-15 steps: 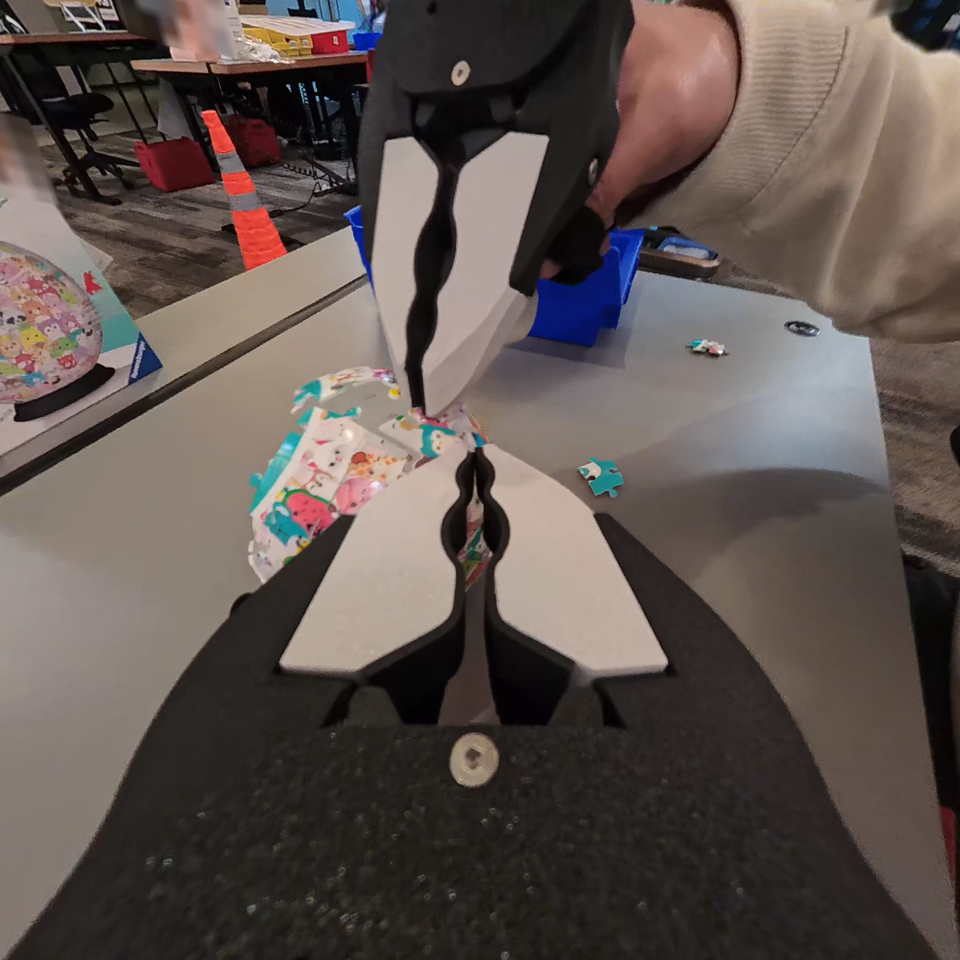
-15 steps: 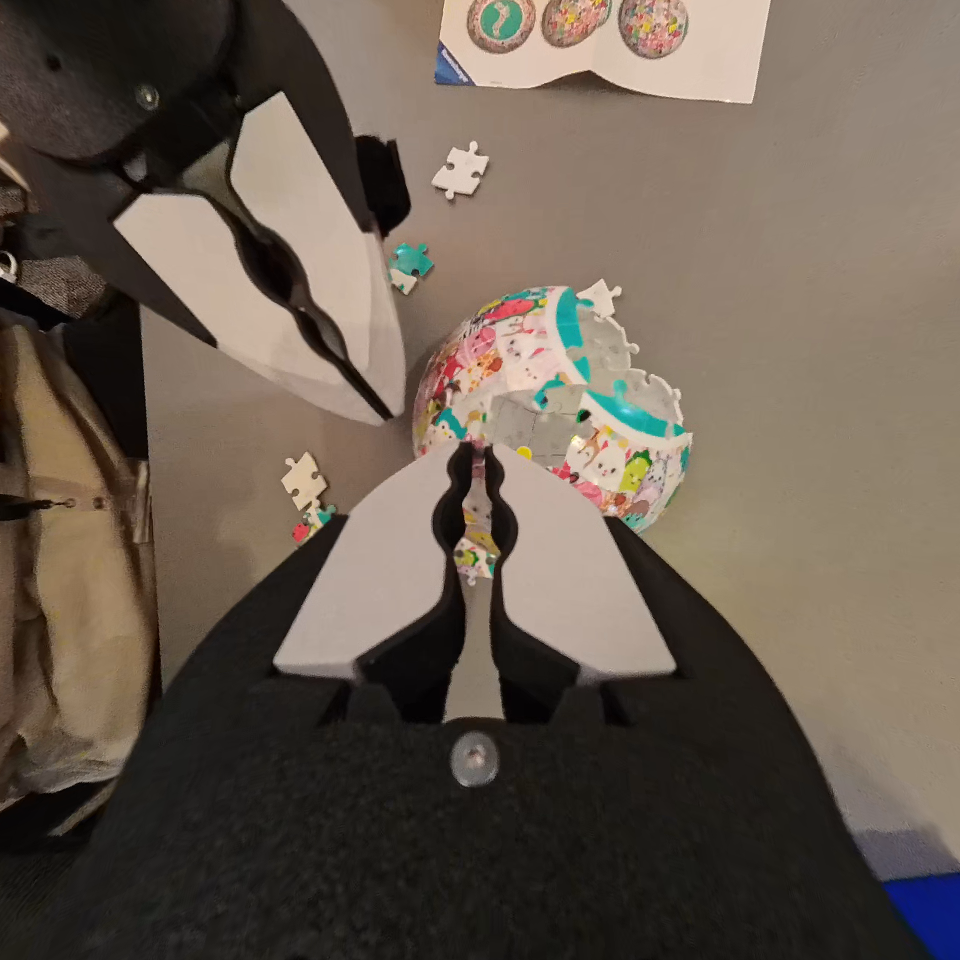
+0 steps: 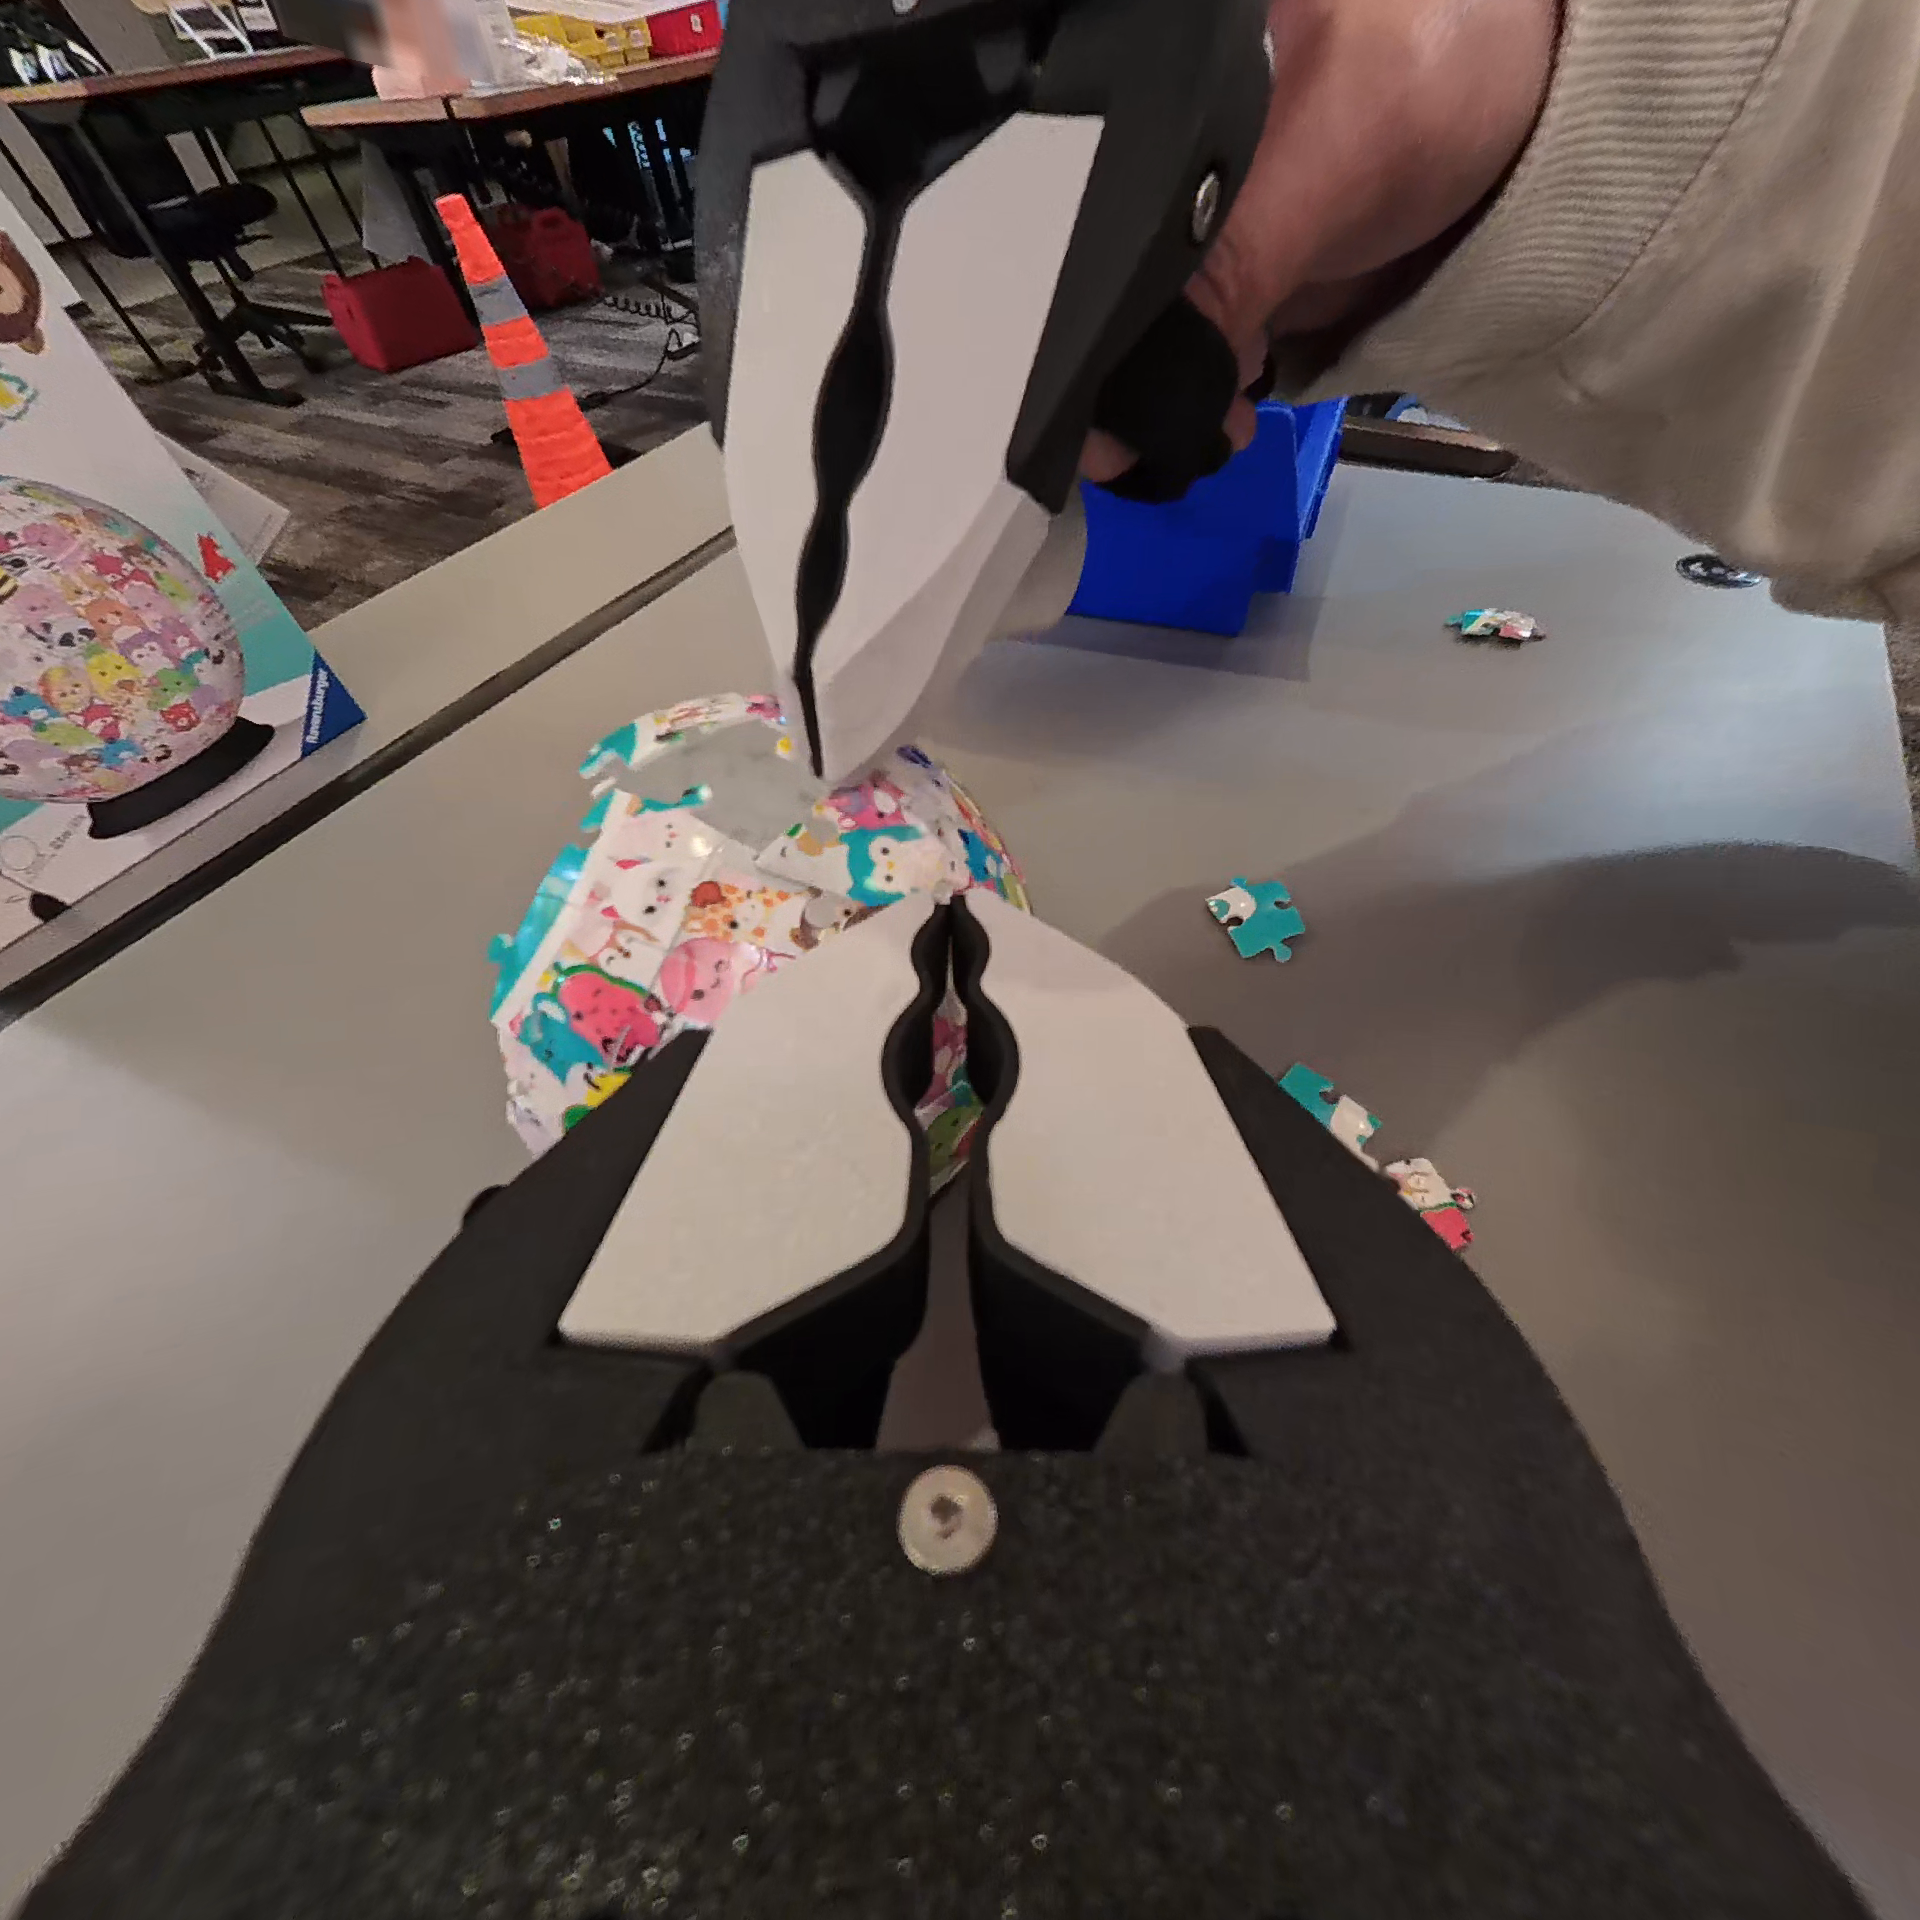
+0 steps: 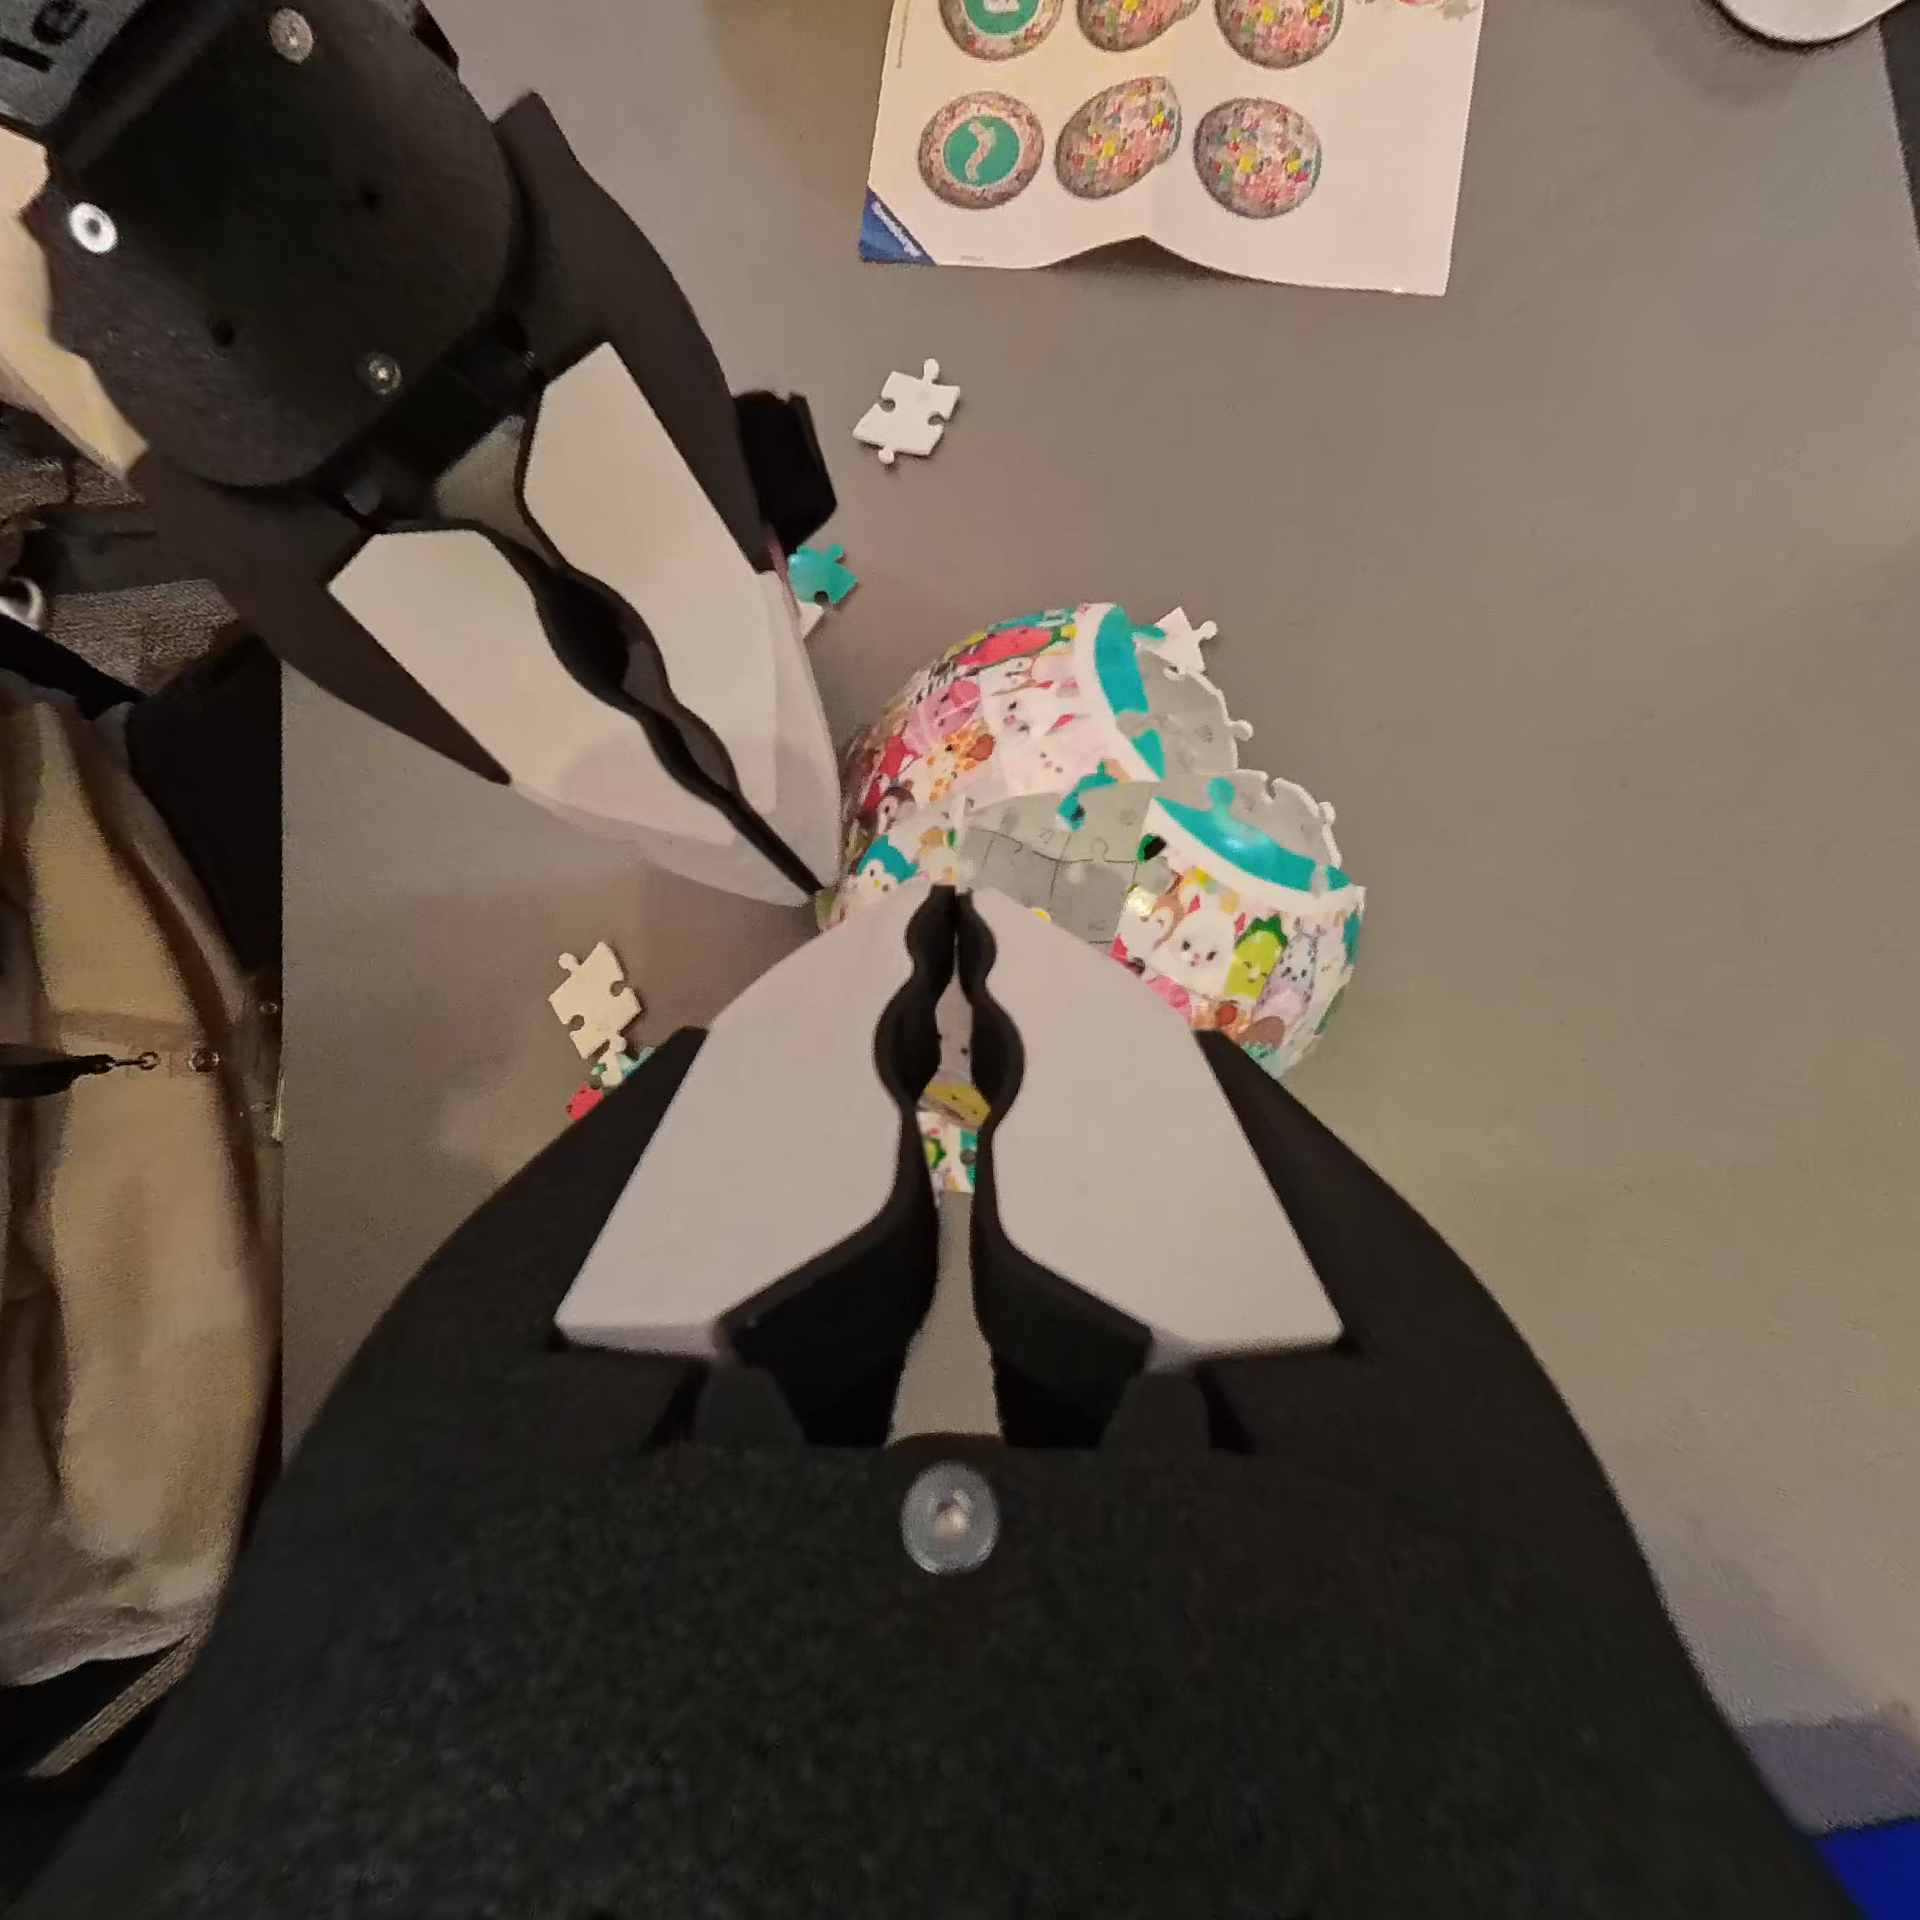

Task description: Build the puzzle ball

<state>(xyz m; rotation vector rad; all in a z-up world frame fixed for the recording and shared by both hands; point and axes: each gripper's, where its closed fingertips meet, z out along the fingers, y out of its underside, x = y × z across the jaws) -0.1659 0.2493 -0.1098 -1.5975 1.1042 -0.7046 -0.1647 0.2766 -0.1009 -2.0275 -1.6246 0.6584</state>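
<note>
Left tongs (image 3: pixel 951 914) and right tongs (image 4: pixel 951 902): black grainy bodies, pale grey wavy-edged fingers, silver centre screw; cream ribbed sleeve (image 3: pixel 1683 270).

Left view low, level; right view overhead; both near puzzle ball (image 3: pixel 748 935).

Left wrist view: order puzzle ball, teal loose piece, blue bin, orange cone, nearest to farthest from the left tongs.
1. Puzzle ball: at the tips of the left tongs.
2. Teal loose piece: on the table, to the right.
3. Blue bin: far table edge, behind the right tongs.
4. Orange cone: on the floor, back left.
</note>
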